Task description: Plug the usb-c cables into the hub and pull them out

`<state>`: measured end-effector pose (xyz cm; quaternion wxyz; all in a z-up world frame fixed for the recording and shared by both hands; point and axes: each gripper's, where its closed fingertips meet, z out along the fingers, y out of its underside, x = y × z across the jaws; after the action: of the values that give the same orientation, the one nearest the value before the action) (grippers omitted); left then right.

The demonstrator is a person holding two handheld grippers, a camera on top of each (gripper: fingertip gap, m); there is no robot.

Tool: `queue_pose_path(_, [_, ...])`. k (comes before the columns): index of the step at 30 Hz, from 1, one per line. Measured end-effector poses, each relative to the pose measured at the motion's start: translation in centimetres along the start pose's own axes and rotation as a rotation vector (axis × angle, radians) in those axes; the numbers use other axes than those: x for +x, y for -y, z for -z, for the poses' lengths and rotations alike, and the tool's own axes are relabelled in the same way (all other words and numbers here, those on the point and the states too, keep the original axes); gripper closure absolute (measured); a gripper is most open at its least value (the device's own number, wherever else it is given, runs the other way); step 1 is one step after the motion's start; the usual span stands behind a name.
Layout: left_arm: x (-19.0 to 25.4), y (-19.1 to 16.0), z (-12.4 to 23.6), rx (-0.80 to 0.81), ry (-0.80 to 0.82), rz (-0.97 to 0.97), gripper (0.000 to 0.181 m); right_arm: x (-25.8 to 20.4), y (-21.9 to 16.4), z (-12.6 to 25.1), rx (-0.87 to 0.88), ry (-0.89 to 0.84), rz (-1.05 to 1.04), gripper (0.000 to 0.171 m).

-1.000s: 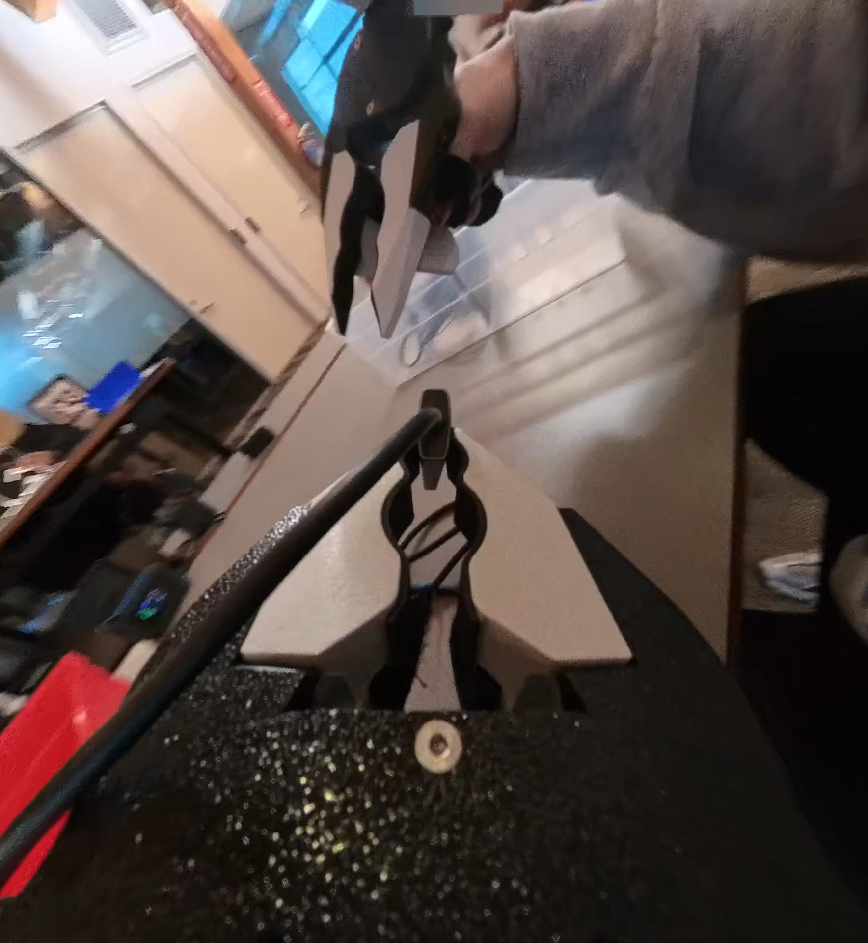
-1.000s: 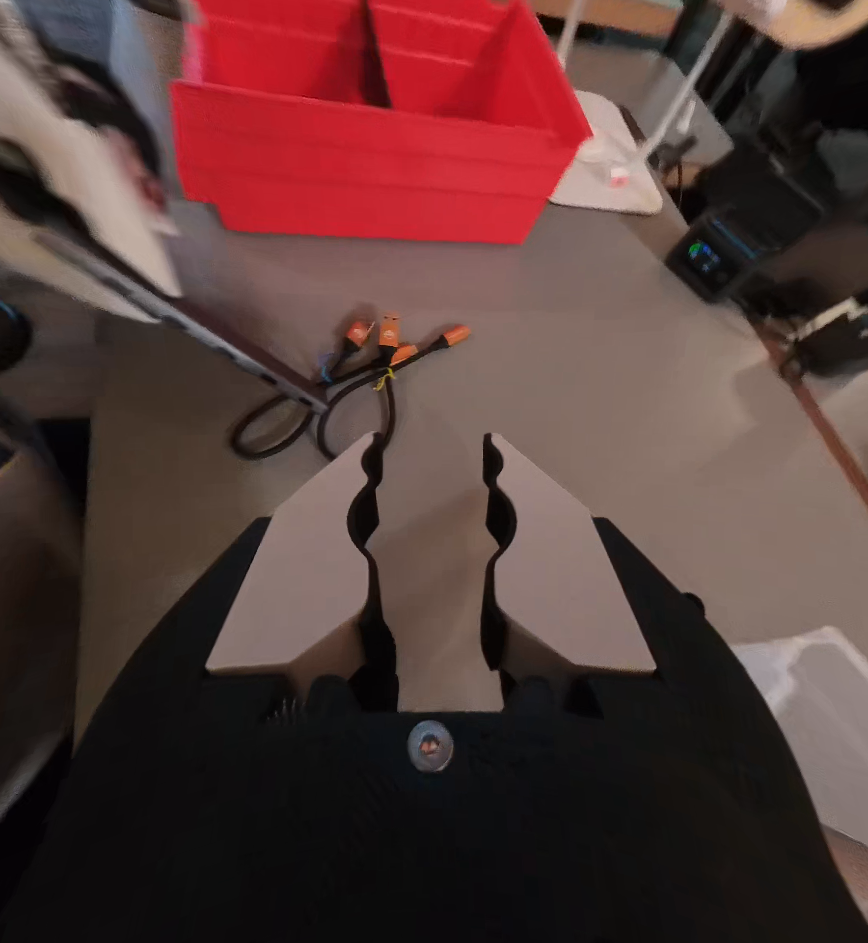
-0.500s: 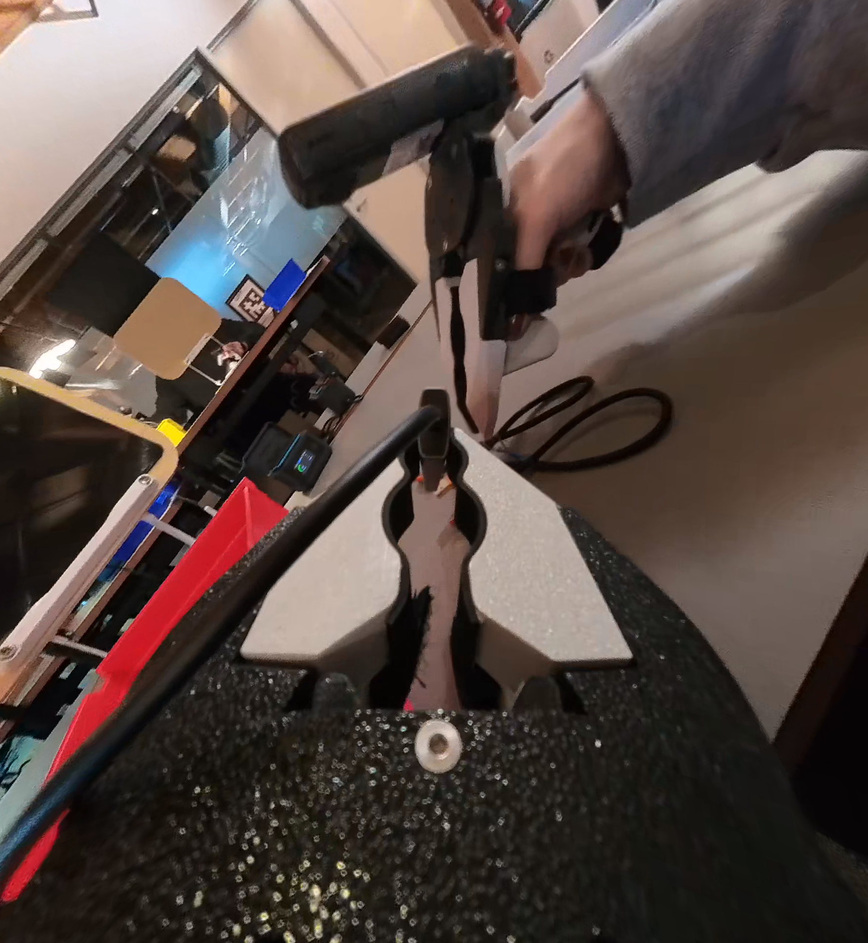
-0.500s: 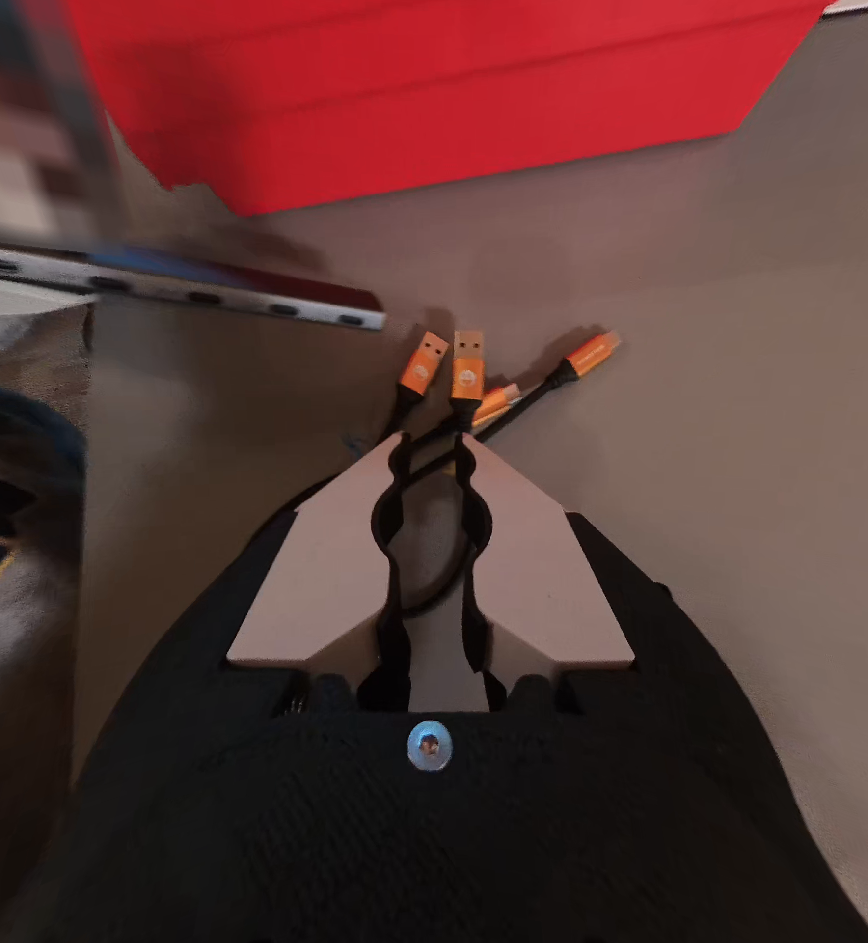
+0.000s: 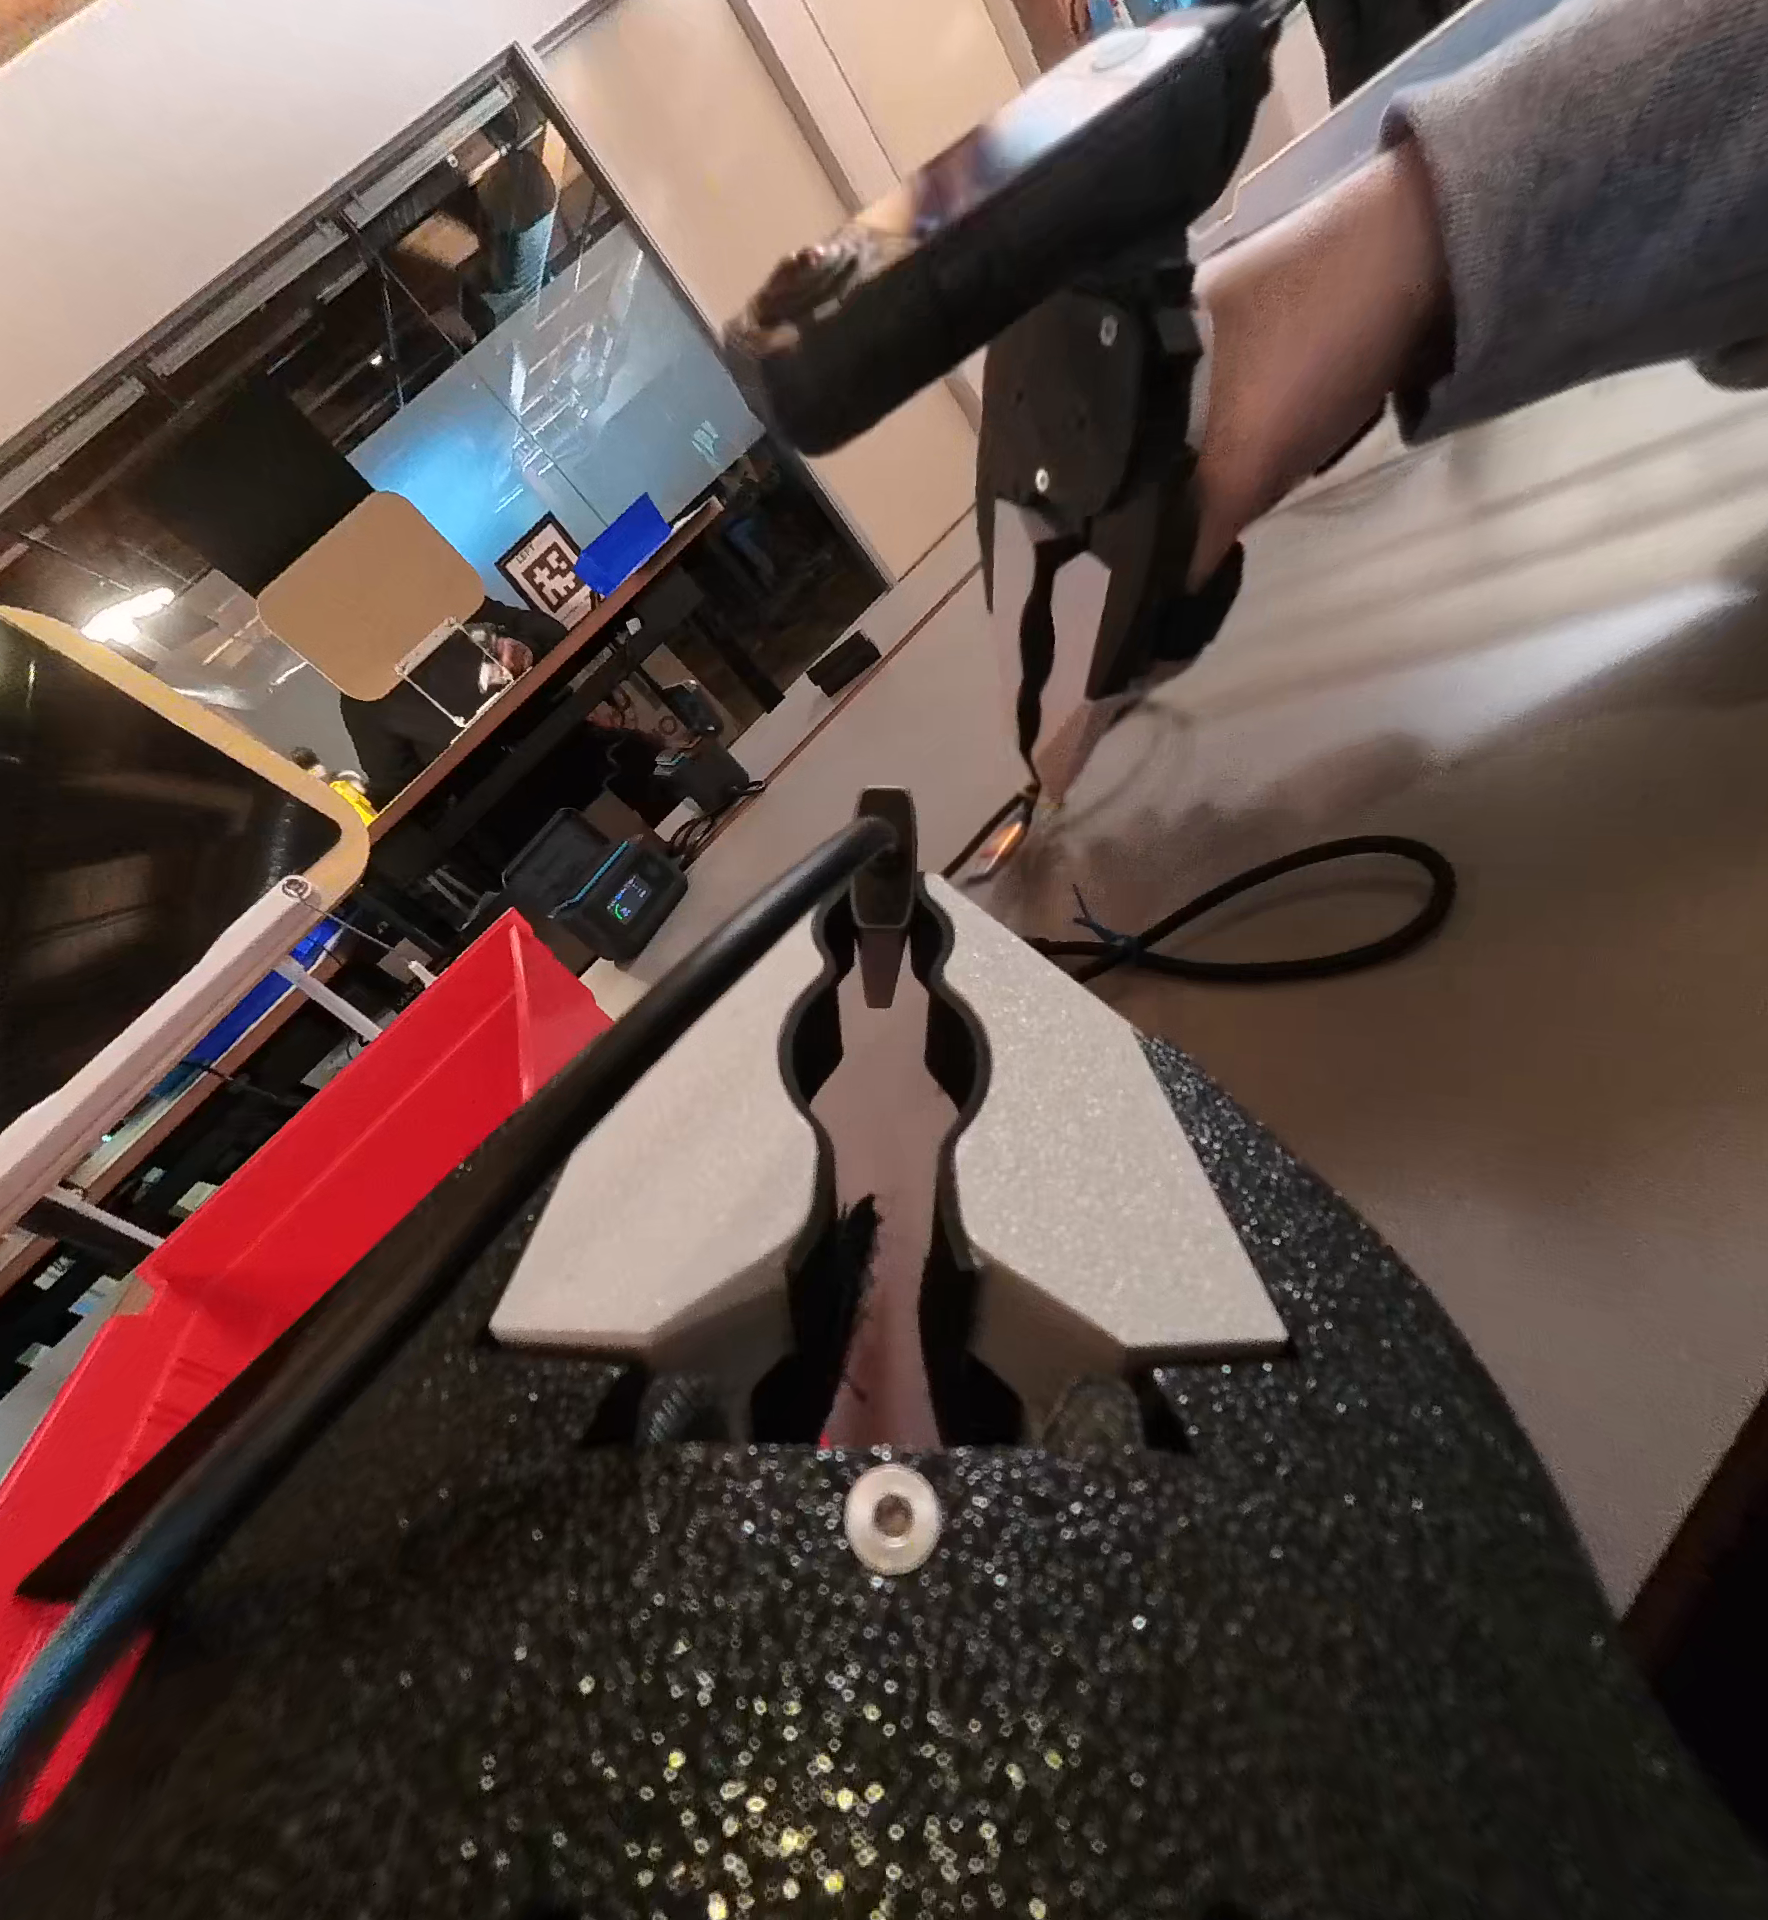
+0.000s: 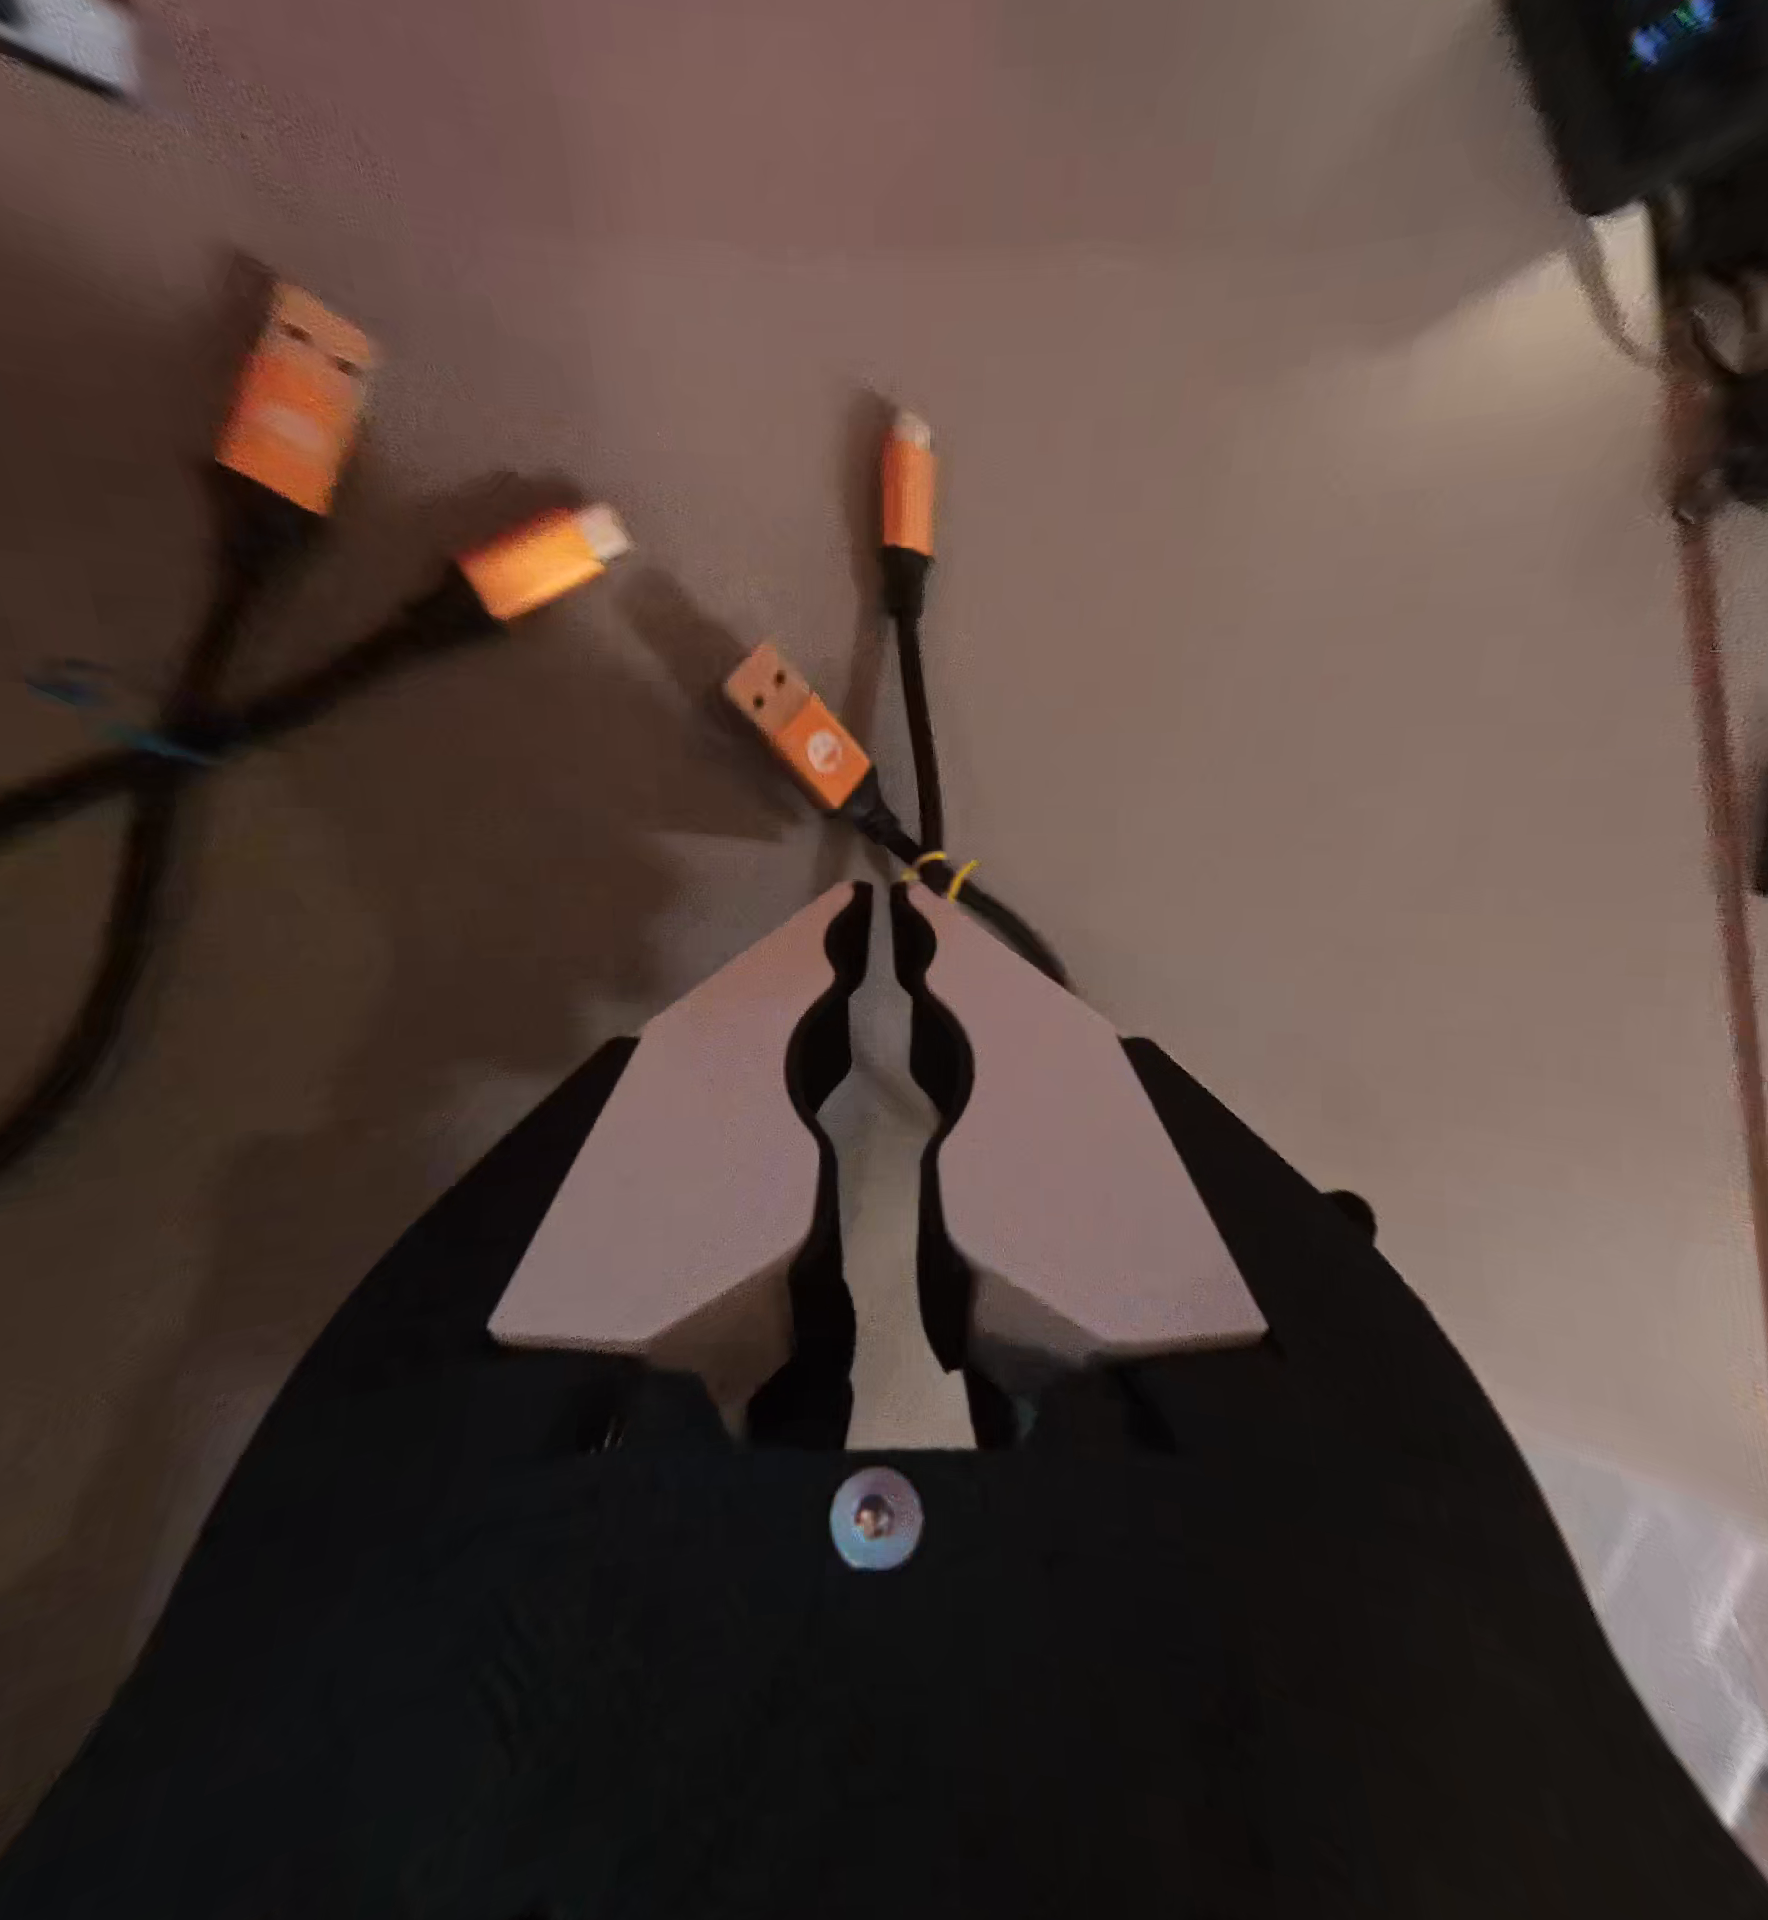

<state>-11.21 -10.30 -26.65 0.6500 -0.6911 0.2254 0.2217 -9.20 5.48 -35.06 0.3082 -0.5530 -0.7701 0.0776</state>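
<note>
The left gripper (image 5: 885,914) is clamping the dark slim hub (image 5: 882,904). The right gripper (image 6: 880,894), nearly closed, is pinching the yellow-tied black cable (image 6: 916,862) (bare grey tabletop (image 6: 1275,727) lying rightward); only its view shows the orange plugs.

We log the hub (image 5: 885,914) as a thin dark grey bar seen end-on, clamped upright, its black lead (image 5: 506,1122) trailing off lower left. Two black cables with orange plugs lie on the grey table (image 6: 1275,727). The one with a yellow tie (image 6: 947,873) forks beyond it into a flat wide plug (image 6: 802,727) and a slim plug (image 6: 906,488). The one with a blue tie (image 6: 121,717), left of the yellow tie, carries a wide plug (image 6: 293,416) and a slim plug (image 6: 542,561). Its loop (image 5: 1306,914) lies flat.
</note>
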Motion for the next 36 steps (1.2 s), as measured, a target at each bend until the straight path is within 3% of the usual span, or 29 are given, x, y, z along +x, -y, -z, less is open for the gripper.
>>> queue_pose_path(2, [0.0, -0.1, -0.2, -0.002, 0.007, 0.003, 0.175, -0.3, 0.5, 0.4, 0.05, 0.054, -0.087, 0.168])
queue_pose_path(6, [-0.1, -0.4, -0.4, -0.017, 0.026, -0.02, 0.175, -4.5, 4.6, 2.3, 0.261, 0.456, -0.4, 0.152])
queue_pose_path(9, [-0.2, -0.7, -0.6, -0.037, 0.039, -0.044, 0.175, -5.9, 5.0, 1.4, 0.233, 0.478, -0.406, 0.15])
queue_pose_path(15, [-0.1, -1.1, -0.6, -0.067, 0.056, -0.111, 0.175, -7.4, 3.9, 0.1, 0.061, 0.349, -0.262, 0.143])
queue_pose_path(18, [-0.1, -1.2, -0.6, -0.072, 0.059, -0.133, 0.175, -7.1, 4.2, -0.4, 0.06, 0.308, -0.259, 0.153])
queue_pose_path(22, [0.1, -1.2, -0.7, -0.069, 0.04, -0.117, 0.175, -7.7, 4.5, -0.2, 0.118, 0.405, -0.21, 0.166])
queue_pose_path(27, [0.7, -0.8, -1.1, -0.043, -0.057, 0.016, 0.175, -6.6, 4.1, 3.9, 0.225, 0.49, -0.061, 0.167])
queue_pose_path(30, [1.4, -0.4, -1.4, -0.015, -0.133, 0.103, 0.175, -7.7, 4.2, 7.5, 0.264, 0.571, 0.179, 0.167])
queue_pose_path(36, [3.0, -0.4, -1.8, -0.018, -0.214, 0.069, 0.175, -10.1, 3.5, 9.9, 0.1, 0.683, 0.431, 0.167])
